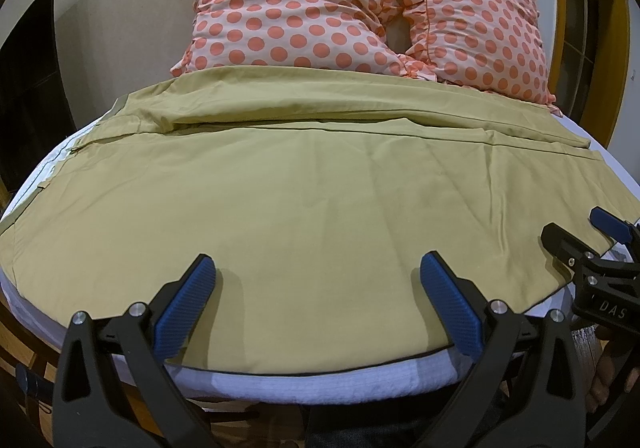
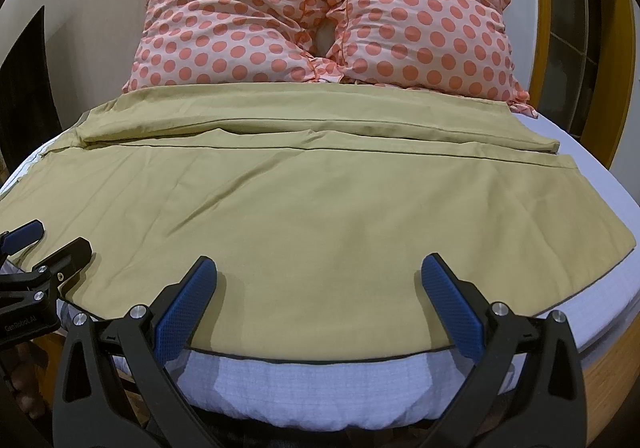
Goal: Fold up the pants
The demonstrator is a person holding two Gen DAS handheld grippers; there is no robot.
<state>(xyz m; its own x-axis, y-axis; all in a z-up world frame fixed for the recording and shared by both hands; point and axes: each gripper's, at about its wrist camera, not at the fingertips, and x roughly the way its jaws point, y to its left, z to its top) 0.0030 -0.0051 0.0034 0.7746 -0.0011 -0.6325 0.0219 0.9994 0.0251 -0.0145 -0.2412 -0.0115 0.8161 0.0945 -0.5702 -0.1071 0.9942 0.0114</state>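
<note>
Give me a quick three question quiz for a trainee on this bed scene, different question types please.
1. True or false: the left tool is shut on the pants.
2. What lies past the pants' far edge? A) two dotted pillows B) a blue blanket C) a laundry basket
3. Fill in: the pants are spread on a ____ mattress.

Key: 1 false, both it and the right tool are open, over the near hem. 2 A. 3 white.
</note>
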